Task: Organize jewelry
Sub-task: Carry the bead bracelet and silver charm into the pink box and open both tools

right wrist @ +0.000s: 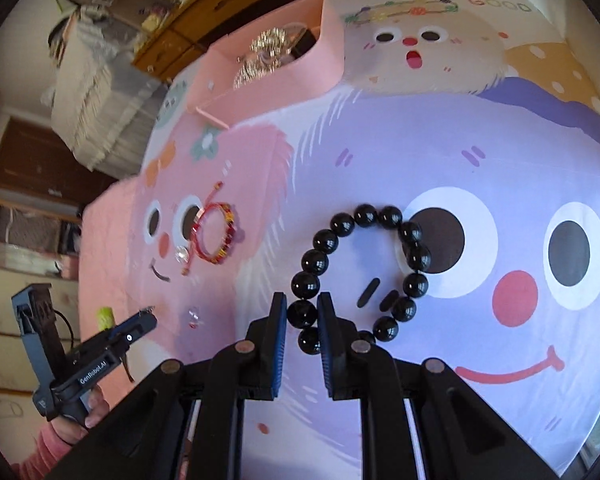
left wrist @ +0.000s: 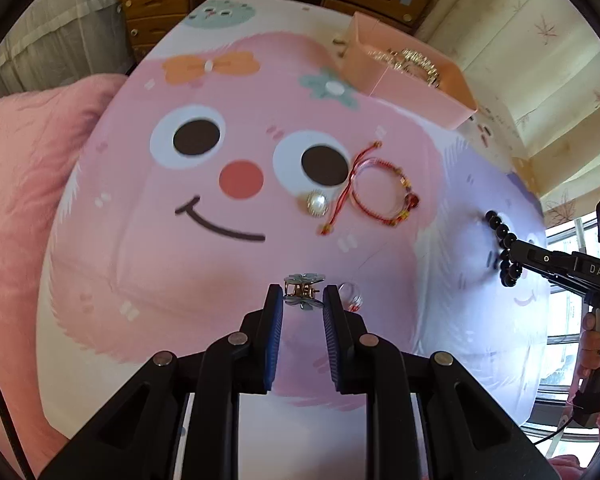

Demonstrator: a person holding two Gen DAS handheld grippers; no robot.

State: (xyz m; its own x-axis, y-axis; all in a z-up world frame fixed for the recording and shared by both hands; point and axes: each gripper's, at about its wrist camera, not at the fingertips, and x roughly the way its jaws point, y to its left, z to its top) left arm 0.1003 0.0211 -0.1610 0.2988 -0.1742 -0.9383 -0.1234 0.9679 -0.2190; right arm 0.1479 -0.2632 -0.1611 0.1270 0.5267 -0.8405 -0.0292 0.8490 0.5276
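1. 2 grips are closed on jewelry: the left gripper (left wrist: 302,295) has its fingers (left wrist: 274,312) nearly together on a small flower hair clip (left wrist: 303,292), and the right gripper (right wrist: 302,312) has its fingers (right wrist: 278,316) pinched on 1 bead of a black bead bracelet (right wrist: 360,276).
2. The bracelet's loop hangs beyond the right fingers and to their right, over a cartoon-print bedsheet (right wrist: 460,152).
3. Just right of the left fingers lies a small clear ring (left wrist: 350,298) on the sheet.
4. Further ahead of the left fingers lie a pearl brooch (left wrist: 317,203) and, just beside it, a red cord bracelet (left wrist: 376,188).
5. Far beyond, to the right, sits a pink box (left wrist: 416,80) holding silvery pieces.
6. A wooden drawer unit (left wrist: 160,4) stands behind the bed.
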